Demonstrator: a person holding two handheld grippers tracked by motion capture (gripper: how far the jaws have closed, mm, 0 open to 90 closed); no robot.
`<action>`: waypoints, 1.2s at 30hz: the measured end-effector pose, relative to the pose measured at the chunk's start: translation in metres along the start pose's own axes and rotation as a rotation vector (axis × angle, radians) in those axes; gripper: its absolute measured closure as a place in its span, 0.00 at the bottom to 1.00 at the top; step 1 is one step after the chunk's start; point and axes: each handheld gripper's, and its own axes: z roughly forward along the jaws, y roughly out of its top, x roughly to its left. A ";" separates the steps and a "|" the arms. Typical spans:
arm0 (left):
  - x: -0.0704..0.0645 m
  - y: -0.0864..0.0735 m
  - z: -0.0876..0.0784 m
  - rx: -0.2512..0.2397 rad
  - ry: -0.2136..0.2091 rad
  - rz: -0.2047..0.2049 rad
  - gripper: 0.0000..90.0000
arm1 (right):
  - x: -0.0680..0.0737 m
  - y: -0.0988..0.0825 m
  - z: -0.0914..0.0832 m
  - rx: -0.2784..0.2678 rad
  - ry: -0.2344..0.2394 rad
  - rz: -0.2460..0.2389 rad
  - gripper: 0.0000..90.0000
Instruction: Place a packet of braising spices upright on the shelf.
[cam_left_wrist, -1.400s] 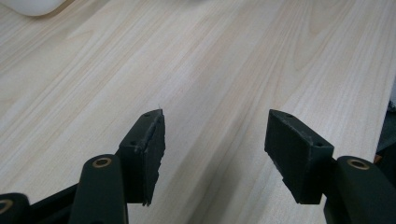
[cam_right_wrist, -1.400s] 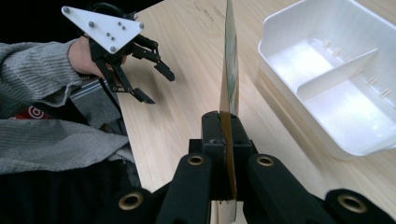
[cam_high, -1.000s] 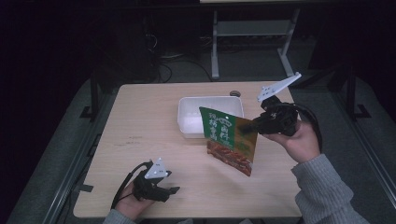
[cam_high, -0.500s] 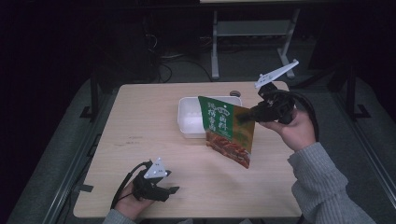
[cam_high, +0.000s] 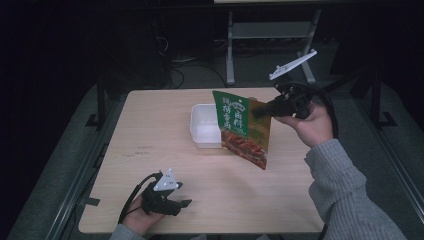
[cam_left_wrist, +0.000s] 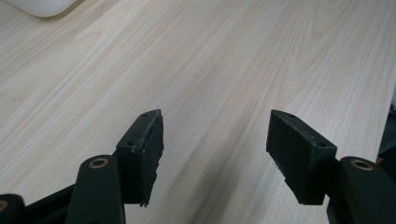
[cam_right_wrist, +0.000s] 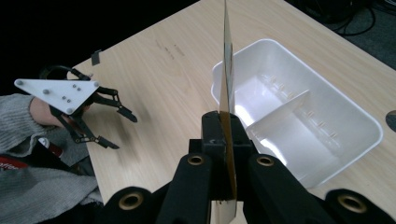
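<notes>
Right gripper (cam_high: 265, 111) clamped on pouch (cam_high: 243, 128) edge, held aloft over tray (cam_high: 200, 131) on tabletop (cam_high: 150, 120); left gripper (cam_high: 180, 202) parted wide, empty, resting low; thin edge-grip risks pouch swinging or slipping free.

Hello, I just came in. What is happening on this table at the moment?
A person works with a gripper in each hand. The right gripper is shut on the edge of a green food pouch and holds it in the air, beside and partly above a white divided tray. The left gripper is open and holds nothing, low over the wooden table near its front edge.
</notes>
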 end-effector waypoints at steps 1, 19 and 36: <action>0.000 0.000 0.000 0.000 0.000 0.000 0.40 | -0.001 0.002 0.000 0.000 -0.003 0.003 1.00; 0.002 -0.001 -0.001 -0.002 -0.002 -0.003 0.40 | -0.024 0.031 0.002 -0.035 -0.091 0.043 1.00; 0.001 -0.001 -0.001 -0.005 -0.005 -0.002 0.39 | -0.052 0.041 0.013 -0.065 -0.218 0.096 1.00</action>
